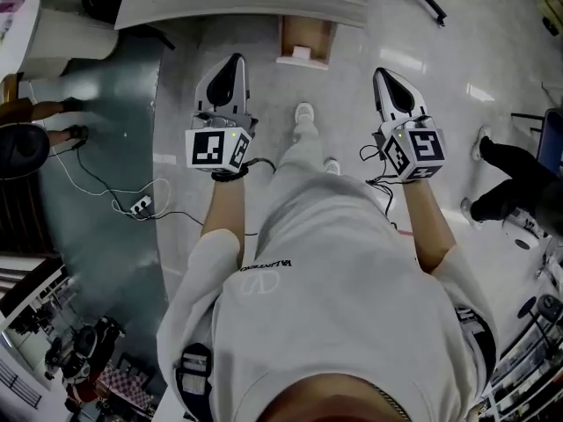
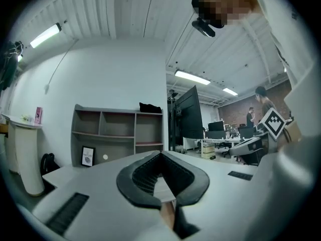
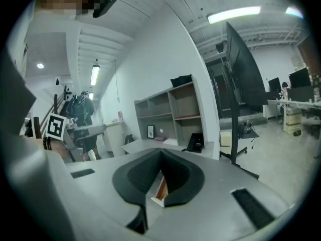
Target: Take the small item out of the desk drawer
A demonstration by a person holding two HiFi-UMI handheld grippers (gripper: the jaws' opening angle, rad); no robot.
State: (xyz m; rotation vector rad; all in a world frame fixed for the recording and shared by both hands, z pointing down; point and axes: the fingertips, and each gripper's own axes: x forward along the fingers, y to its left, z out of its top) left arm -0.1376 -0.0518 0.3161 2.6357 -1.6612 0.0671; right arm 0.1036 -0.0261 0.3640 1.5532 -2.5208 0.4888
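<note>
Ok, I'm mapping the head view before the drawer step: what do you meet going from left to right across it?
power strip on the floor → left gripper → the wearer's white shoe → right gripper → another person's dark-trousered leg

Desk drawer (image 1: 308,33) open, wood-lined, possibly small white item (image 1: 302,53) at front

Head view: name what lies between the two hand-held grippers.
In the head view, the person's trouser leg and white shoe lie between the left hand-held gripper and the right hand-held gripper, over pale floor.
</note>
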